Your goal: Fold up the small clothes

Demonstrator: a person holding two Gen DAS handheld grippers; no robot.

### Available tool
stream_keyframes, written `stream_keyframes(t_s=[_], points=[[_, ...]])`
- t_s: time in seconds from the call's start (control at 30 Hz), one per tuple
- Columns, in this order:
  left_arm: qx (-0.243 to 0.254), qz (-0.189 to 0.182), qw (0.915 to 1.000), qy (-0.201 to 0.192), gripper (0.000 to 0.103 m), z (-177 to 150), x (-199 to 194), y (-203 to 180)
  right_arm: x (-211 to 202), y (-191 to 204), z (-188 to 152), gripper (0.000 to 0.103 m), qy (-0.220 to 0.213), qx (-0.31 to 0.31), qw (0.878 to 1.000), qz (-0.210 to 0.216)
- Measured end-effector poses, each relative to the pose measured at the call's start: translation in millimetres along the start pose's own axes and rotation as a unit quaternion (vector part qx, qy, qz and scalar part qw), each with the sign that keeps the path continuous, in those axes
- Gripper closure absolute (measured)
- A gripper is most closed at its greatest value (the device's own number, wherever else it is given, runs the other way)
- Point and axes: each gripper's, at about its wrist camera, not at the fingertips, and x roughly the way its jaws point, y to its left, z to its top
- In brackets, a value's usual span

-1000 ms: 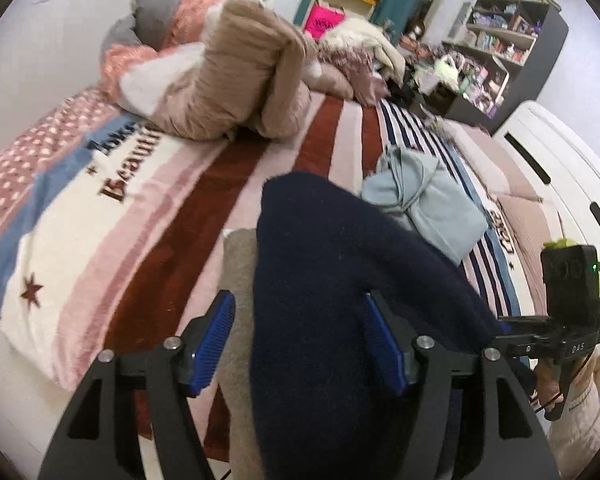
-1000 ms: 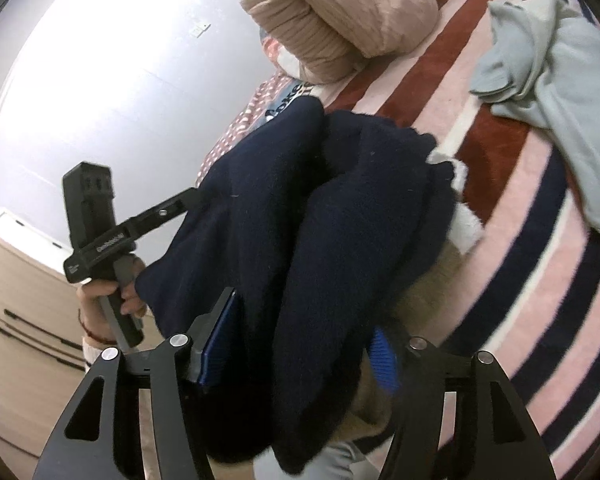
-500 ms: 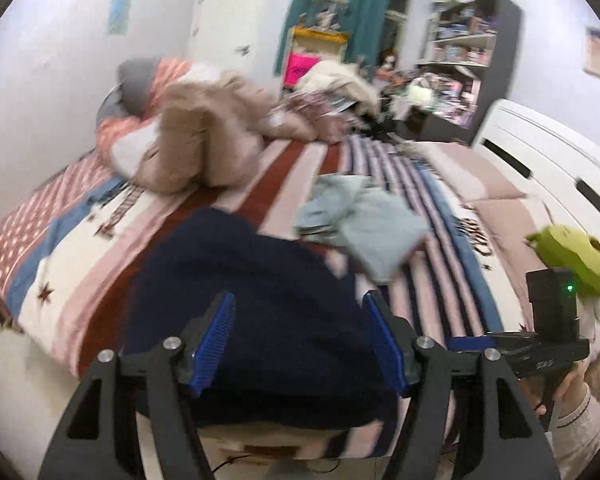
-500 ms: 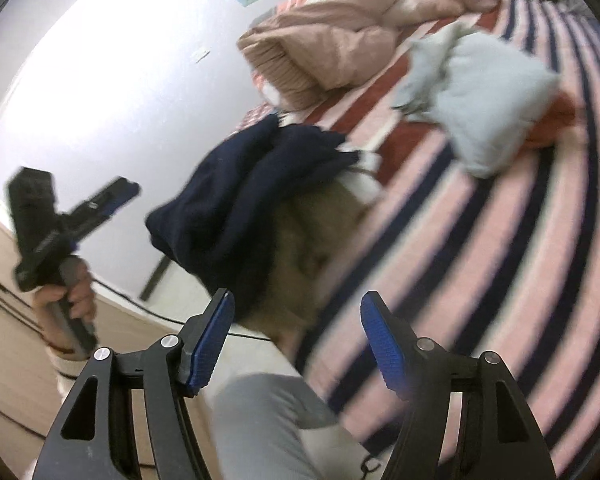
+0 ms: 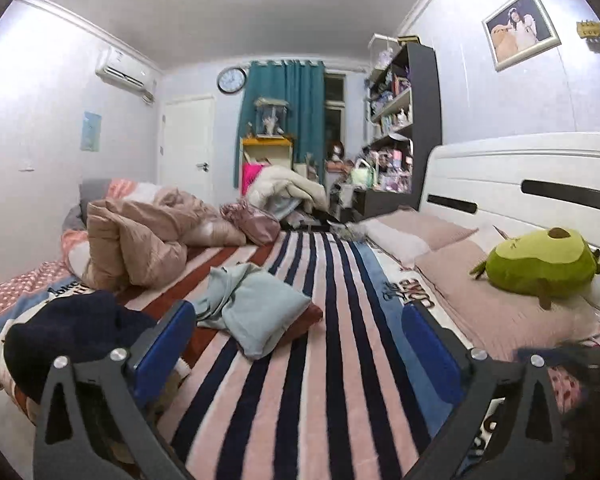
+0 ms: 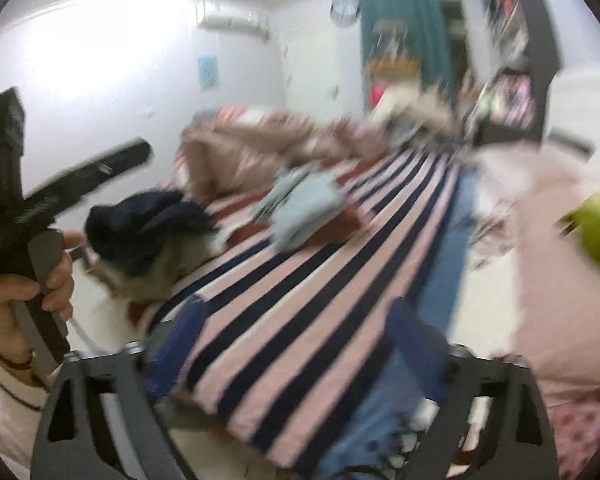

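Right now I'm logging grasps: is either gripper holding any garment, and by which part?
Nothing is held. Left gripper and right gripper are opening, empty; the dark navy knit garment lies on the bed.

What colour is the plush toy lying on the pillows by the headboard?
Green, with a brown spot: the plush toy shows sharpest in the left wrist view.

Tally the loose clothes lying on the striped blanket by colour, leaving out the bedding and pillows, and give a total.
Navy: 1, the dark navy garment near the bed's edge.
Light blue-grey: 1, the pale crumpled garment mid-bed.
Beige: 1, a beige piece partly hidden under the navy one.
Total: 3
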Motion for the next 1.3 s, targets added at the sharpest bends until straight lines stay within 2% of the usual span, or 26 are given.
stream_keyframes(t_s=[0.03, 0.1, 0.3, 0.6, 0.93, 1.3], points=[[-0.002, 0.007, 1.0000, -0.005, 0.001, -1.2, -0.3, -7.9, -15.1, -2.3, -3.3, 0.000, -0.028, -0.007, 0.999, -0.022], [-0.003, 0.012, 0.9999, -0.012, 0.001, -3.3, -0.6, -20.1, -32.3, -8.7, -6.5, 0.000, -0.050, -0.010, 0.998, -0.044], [0.015, 0.011, 0.9998, -0.007, 0.001, -12.2, 2.4, -41.6, -56.7, -32.0, -13.6, 0.000, -0.077, 0.022, 0.994, -0.069], [0.026, 0.014, 0.9996, -0.005, 0.001, -15.7, 6.1, -46.4, -67.2, -40.2, -15.8, 0.000, -0.093, 0.036, 0.992, -0.082], [0.028, 0.022, 0.9993, -0.008, 0.001, -21.0, 3.6, -41.5, -68.0, -27.2, -11.3, 0.000, -0.097, 0.029, 0.992, -0.076], [0.023, 0.015, 0.9994, -0.020, 0.001, -21.3, -10.4, -36.5, -77.5, -14.8, -7.5, 0.000, -0.099, 0.027, 0.992, -0.078]])
